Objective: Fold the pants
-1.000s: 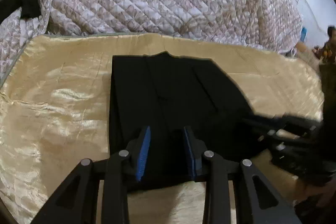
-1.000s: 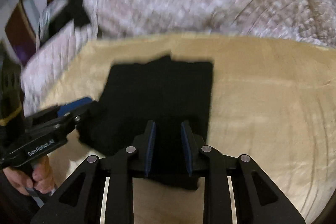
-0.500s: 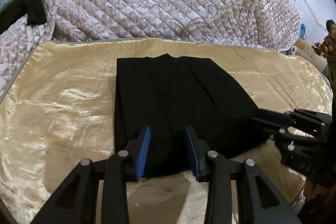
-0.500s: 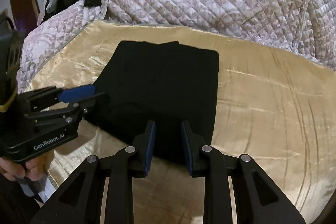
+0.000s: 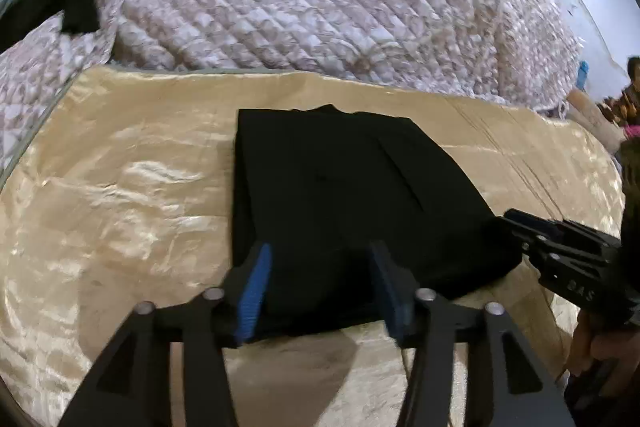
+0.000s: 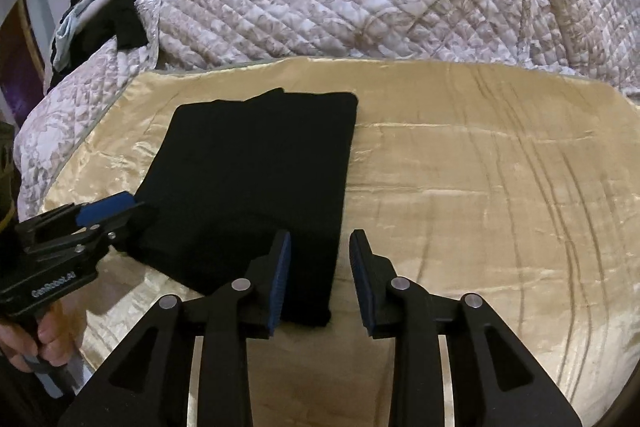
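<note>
Both my grippers, left gripper point(image 5: 320, 287) and right gripper point(image 6: 320, 275), are opening, released, at the near edge of the pants point(image 6: 256, 179); long axis runs away; bare sheet point(image 6: 480, 187) right.

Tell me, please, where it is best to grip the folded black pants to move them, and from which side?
Probably the near edge of the black pants, approached from the front. That stacked edge faces both grippers on the gold cloth, so one pinch could catch all layers; a corner may unfold.
</note>
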`<state>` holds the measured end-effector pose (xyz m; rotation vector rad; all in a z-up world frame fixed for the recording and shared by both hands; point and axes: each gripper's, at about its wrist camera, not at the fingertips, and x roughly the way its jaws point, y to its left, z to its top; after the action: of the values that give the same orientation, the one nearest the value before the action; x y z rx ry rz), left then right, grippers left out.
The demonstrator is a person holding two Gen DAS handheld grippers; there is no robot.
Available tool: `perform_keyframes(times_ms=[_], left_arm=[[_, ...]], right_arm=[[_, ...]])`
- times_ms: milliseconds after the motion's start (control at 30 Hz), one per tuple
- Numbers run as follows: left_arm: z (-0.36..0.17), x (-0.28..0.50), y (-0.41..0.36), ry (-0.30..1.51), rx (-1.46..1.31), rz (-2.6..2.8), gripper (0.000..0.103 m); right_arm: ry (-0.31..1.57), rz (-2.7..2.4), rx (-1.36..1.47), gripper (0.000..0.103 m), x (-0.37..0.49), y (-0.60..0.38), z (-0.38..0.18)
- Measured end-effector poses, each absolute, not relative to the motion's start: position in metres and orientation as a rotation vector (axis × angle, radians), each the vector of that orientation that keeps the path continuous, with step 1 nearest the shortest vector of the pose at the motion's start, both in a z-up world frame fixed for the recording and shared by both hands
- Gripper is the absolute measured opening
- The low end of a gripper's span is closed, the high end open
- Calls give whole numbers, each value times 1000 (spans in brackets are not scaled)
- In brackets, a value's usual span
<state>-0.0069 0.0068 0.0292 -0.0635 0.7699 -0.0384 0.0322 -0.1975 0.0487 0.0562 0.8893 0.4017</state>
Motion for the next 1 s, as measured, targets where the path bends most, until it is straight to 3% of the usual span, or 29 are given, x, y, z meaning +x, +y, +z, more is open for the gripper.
perform_keyframes(times_ms=[433, 1000], left_arm=[[22, -35, 6, 785, -70, 10, 58], [0, -38, -2, 858, -36, 31, 58]], right_arm=[[838, 448, 33, 27, 3, -183, 62], [939, 437, -37, 34, -15, -175, 38]])
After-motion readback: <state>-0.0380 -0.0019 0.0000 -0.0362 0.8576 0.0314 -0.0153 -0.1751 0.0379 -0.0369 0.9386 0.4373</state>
